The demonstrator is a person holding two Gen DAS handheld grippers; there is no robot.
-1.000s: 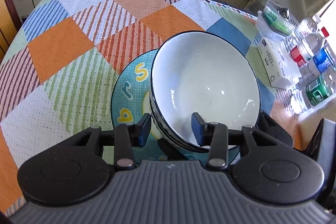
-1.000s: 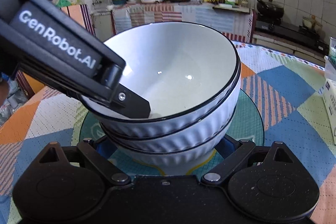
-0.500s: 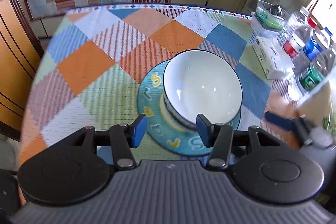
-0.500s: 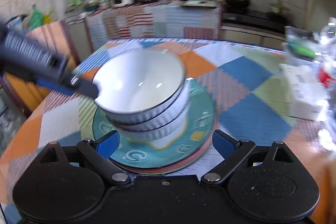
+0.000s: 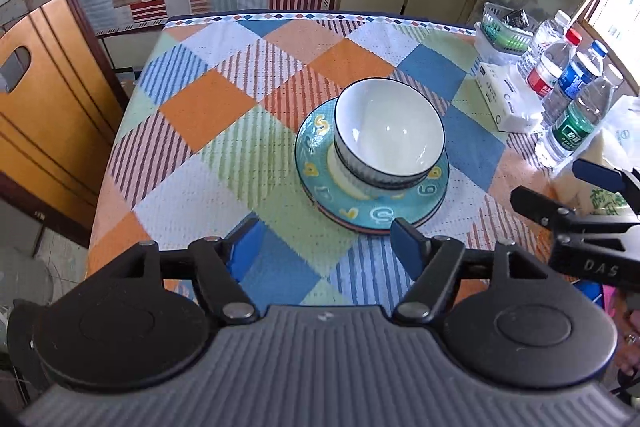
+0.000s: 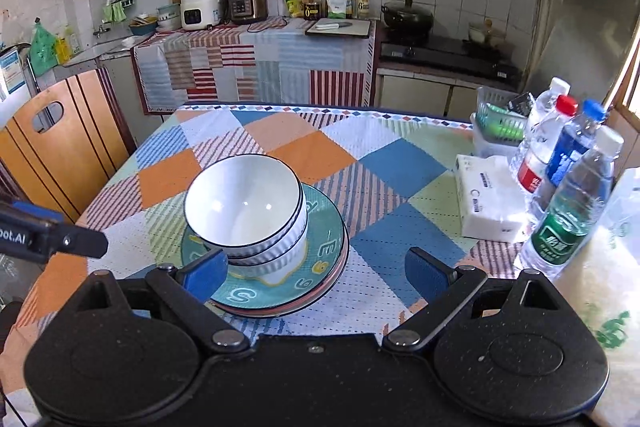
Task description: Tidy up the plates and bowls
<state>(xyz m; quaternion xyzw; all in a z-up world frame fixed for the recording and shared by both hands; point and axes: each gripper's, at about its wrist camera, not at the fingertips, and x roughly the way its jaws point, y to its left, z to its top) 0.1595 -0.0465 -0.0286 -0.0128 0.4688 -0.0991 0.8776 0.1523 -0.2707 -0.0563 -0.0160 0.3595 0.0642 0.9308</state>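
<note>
Our left claw (image 5: 324, 247) hangs above the worktop (image 5: 192, 179), its blue-padded jaws spreading with nothing between them, only cloth below. Our right claw (image 6: 316, 269) stands wide apart too, empty, its matt black body speckled with dust. In the right wrist view the left claw's finger reaches in at nine o'clock, and white lettering ending "oot.AI" shows on it; in the left wrist view the right claw's arm at three o'clock reads "DAS".

Ahead of both claws, at twelve o'clock, sit the bowls (image 6: 244, 207): glossy white ceramic, round, ribbed on the outside, each with a thin dark rim, nested three deep. They rest on the plates (image 6: 320, 267), the top one teal and glazed with pale letters and digits round its border, among them "S", "9" and "E"; a pinkish rim shows beneath it.

The worktop wears a woven cloth of orange, blue, green and striped diamonds. At two o'clock lie a white tissue pack (image 6: 488, 199) with small print we cannot read and clear plastic bottles (image 6: 568, 215) with red, blue and green labels.
</note>
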